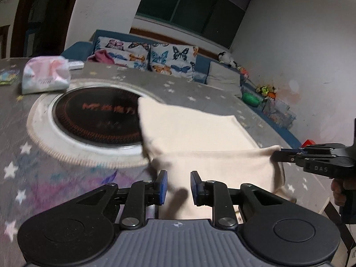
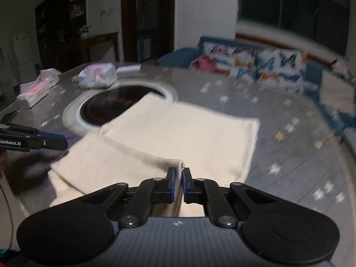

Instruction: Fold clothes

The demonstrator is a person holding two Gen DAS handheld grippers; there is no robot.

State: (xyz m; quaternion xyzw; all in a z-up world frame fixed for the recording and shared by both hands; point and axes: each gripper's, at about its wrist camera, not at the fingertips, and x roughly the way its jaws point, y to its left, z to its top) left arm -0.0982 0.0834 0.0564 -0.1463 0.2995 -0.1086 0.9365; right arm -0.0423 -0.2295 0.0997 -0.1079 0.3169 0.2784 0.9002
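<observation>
cream garment (image 1: 200, 133) lies on the starry table (image 1: 66, 178), far corner over the round cooktop (image 1: 98, 120). left gripper (image 1: 176, 187) spread w/ cloth between pads; right gripper (image 2: 177, 181) pinching near fold.

We're in a home living room: blue sofa (image 1: 200, 66) with butterfly cushions (image 1: 171, 61) at twelve o'clock, dark window (image 1: 193, 11) above.

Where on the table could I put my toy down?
Bare star-patterned tablecloth lies right of the cream cloth, toward the sofa. Crowded: the round cooktop and tissue packs to the left; both grippers work at the near edge.
</observation>
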